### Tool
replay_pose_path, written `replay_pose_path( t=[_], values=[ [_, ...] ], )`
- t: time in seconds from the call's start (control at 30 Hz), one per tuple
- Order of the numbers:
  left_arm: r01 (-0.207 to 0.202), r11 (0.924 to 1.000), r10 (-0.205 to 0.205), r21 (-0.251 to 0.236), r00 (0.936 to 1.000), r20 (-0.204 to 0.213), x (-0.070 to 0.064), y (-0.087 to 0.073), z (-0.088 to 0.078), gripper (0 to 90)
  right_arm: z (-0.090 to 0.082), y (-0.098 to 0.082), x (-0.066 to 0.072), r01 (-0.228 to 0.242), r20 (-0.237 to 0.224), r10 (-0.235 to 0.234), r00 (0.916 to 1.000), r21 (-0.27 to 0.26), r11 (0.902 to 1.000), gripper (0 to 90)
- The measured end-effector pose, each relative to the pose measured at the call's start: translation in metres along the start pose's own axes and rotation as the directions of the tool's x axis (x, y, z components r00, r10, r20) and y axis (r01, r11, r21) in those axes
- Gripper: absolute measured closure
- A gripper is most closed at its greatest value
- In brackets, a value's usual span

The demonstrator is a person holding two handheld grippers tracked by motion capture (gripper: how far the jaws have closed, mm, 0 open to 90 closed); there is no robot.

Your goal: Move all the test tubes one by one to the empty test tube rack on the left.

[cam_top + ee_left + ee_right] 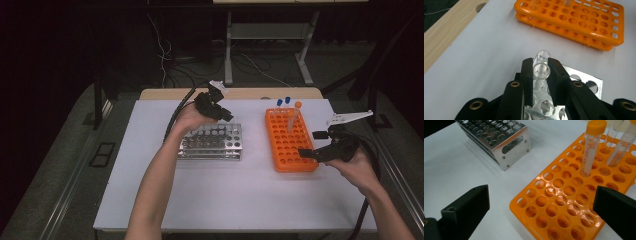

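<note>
My left gripper point(222, 114) hovers over the back edge of the metal tube rack point(212, 142). In the left gripper view its jaws point(541, 62) are shut on a clear open-topped tube point(541, 71); a second clear rim shows just behind it. The metal rack point(584, 80) lies right below. My right gripper point(312, 144) stands open at the orange rack's point(290, 145) right front corner, nothing between its jaws point(541, 205). An orange-capped tube point(591, 147) and two more tubes point(621, 147) stand at the orange rack's point(564, 202) far end.
Both racks sit on a white board point(225, 190) over a wooden tabletop point(165, 93). Cables trail from both grippers. Beyond the table stand a dark floor and table legs point(228, 50).
</note>
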State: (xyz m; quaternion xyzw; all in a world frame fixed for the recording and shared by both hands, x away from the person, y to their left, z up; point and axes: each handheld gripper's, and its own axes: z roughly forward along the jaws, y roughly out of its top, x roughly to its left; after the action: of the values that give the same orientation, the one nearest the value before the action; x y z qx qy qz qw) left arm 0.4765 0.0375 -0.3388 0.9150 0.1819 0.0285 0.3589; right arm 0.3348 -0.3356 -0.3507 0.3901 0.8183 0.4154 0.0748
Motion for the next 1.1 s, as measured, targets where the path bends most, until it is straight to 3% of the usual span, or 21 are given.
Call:
replay_pose_path(
  t=[0.2,0.5,0.8,1.1],
  values=[
    [0.016,0.9999,-0.016,0.001,0.9998,0.009,0.001,-0.005,0.004,73.7,0.006,0.001,-0.012,-0.023,0.011,0.023,0.9997,-0.001,0.9997,0.2],
    [0.049,0.9986,-0.049,-0.019,0.9988,0.010,-0.007,-0.005,-0.004,57.1,0.014,0.008,-0.024,-0.028,0.021,0.028,0.9994,0.003,0.9996,0.3],
    [0.065,0.9967,-0.065,-0.049,0.9978,-0.010,-0.020,-0.006,-0.023,45.7,0.023,0.022,-0.031,-0.013,0.034,0.012,0.9993,0.016,0.9998,0.3],
    [0.100,0.9896,-0.101,-0.103,0.9948,-0.008,-0.038,-0.015,-0.046,26.3,0.038,0.028,-0.045,-0.025,0.044,0.023,0.9988,0.036,0.9991,0.3]
  ],
)
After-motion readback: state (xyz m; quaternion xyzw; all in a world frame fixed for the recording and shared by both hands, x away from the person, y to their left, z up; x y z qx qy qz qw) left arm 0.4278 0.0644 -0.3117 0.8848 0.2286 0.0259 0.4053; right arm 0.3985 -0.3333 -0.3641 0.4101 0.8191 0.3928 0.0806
